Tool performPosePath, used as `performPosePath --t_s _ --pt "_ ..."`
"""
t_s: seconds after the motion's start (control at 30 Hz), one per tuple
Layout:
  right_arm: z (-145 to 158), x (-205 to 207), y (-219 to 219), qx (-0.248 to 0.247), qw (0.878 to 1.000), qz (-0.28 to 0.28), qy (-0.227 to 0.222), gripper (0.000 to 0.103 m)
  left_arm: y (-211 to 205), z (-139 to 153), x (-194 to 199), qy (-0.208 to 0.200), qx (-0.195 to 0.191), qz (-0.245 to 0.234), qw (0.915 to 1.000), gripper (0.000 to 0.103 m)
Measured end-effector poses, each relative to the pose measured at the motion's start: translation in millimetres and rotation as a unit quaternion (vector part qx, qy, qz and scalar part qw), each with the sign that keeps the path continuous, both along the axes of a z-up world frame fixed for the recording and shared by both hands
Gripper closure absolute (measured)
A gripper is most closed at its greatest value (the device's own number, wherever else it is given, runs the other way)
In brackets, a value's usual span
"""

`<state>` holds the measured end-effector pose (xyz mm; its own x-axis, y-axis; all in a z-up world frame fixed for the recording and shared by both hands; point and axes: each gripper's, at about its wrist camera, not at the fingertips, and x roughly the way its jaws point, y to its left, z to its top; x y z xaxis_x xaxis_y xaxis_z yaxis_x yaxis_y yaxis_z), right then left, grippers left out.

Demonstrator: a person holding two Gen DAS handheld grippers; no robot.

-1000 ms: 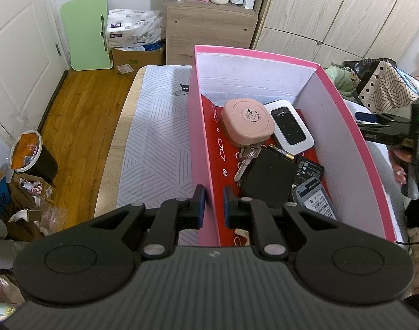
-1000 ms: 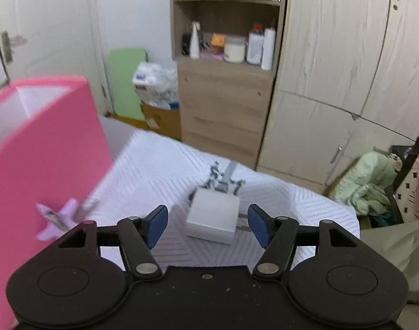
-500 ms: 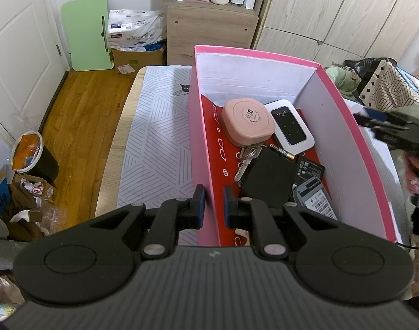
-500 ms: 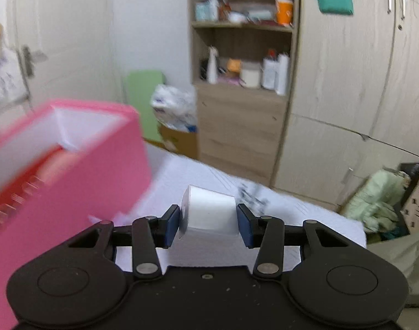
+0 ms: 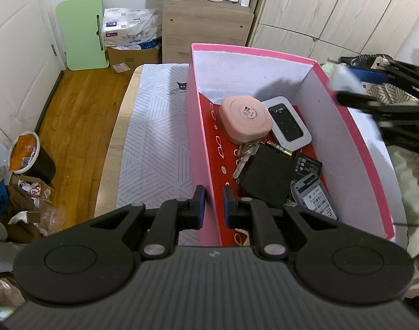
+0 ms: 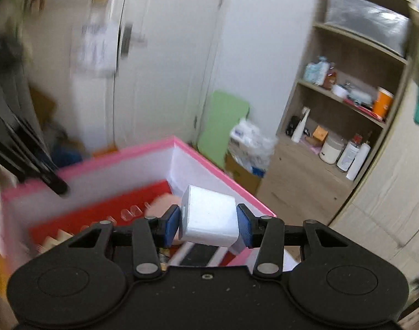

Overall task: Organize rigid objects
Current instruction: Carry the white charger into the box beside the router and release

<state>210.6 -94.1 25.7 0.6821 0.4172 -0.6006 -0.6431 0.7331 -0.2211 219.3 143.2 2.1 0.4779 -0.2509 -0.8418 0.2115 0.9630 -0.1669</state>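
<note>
A pink box [image 5: 344, 126] with a red floor stands on the patterned cloth. Its near left wall is pinched by my left gripper [image 5: 213, 207], which is shut on it. Inside lie a pink rounded case [image 5: 245, 122], a white device with a black screen [image 5: 287, 126], keys [image 5: 243, 159], a black square [image 5: 270, 176] and a battery pack [image 5: 315, 199]. My right gripper [image 6: 208, 227] is shut on a white cube [image 6: 209, 217] and hovers above the box's rim [image 6: 217, 170]. In the left wrist view the right gripper [image 5: 349, 86] shows blurred beyond the right wall, with the cube [image 5: 342, 81] in it.
The white striped cloth [image 5: 154, 143] covers the surface left of the box. Wooden floor with a bin [image 5: 27, 156] and clutter lies further left. A green board [image 5: 82, 33], a drawer cabinet [image 5: 206, 30] and wardrobe doors [image 5: 333, 8] stand behind.
My right gripper closed on the white cube, lifted it off the cloth and carried it over the pink box while rolling. The left gripper kept still on the box wall.
</note>
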Motion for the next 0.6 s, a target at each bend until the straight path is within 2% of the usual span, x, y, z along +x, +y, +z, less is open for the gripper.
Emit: performPosePath --t_s 0.17,0.3,0.43,0.53,0.6 --pt "-23.3 23.4 38.2 -0.097 0.993 0.054 0.038 0.053 2.6 -1.7 -3.2 -0.003 -0.005 0.0 1.0 0.092" --pt "-38.8 40.7 55.0 -0.162 0.984 0.055 0.055 0.053 3.0 -1.5 -2.1 -0.001 -0.007 -0.002 1.0 0.092" --pt "-46.2 56.3 57.7 -0.173 0.979 0.061 0.087 0.053 2.4 -1.5 -2.2 -0.002 -0.006 -0.002 1.0 0.092" --pt "-43.4 49.9 55.4 -0.161 0.984 0.065 0.048 0.04 1.3 -0.9 -2.1 0.0 -0.006 -0.005 1.0 0.092" --pt "-33.2 41.0 47.2 -0.135 0.989 0.06 0.021 0.04 -0.4 0.1 -2.4 -0.002 -0.002 -0.006 1.0 0.092"
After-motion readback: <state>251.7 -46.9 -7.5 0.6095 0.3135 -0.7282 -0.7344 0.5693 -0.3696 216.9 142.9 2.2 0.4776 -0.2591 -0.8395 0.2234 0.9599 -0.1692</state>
